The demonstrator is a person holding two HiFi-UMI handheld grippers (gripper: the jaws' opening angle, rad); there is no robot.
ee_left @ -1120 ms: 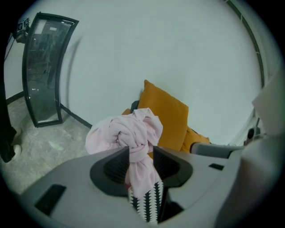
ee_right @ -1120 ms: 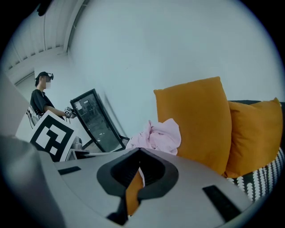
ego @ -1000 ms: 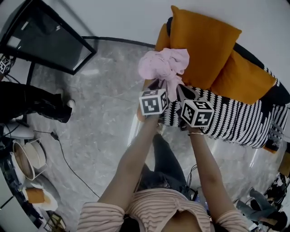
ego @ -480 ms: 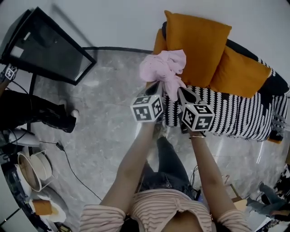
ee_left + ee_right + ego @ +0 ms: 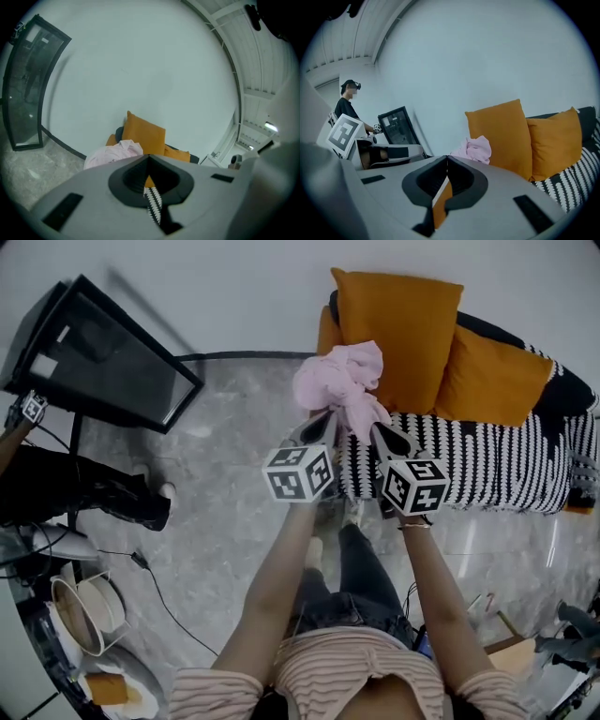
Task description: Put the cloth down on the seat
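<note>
Carrying is the step in hand: the left hand-held gripper [image 5: 327,417] and the right hand-held gripper [image 5: 378,428], both closed tight, pinch the pink cloth [image 5: 339,381] in the air near the striped seat [image 5: 487,470], so next it needs lowering and release.

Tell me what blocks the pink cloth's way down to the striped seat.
Nothing visible does. The pink crumpled cloth hangs near the left end of the black-and-white striped seat, whose front lies bare; the orange cushions lean behind.

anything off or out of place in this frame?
Only the pink cloth: it is wadded up in the air at the tips of the left gripper and right gripper, not lying on the striped seat. Nothing spilled or damaged.
</note>
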